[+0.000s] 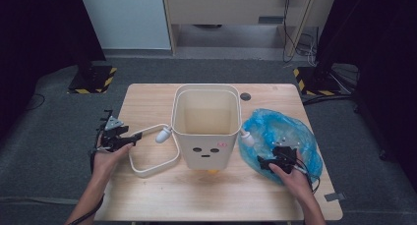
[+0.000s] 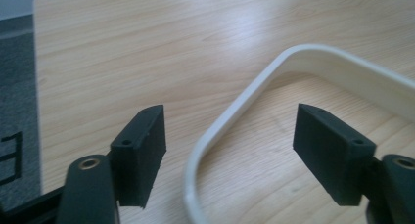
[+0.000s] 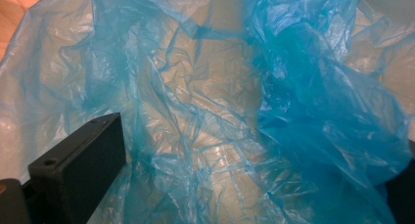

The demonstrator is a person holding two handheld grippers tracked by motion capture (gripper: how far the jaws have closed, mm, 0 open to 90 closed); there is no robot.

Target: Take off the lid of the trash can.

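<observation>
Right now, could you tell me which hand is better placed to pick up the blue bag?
Right: the right gripper already sits over the bag, jaws open. The left gripper is by the ring.

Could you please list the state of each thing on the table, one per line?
Bin: upright, open at the top, no liner inside.
Frame: off the bin, lying flat on the table to its left.
Blue bag: crumpled, lying beside the bin.
Left gripper: open, jaws either side of the frame's edge, not pressing it.
Right gripper: over the bag; grip unclear.
</observation>
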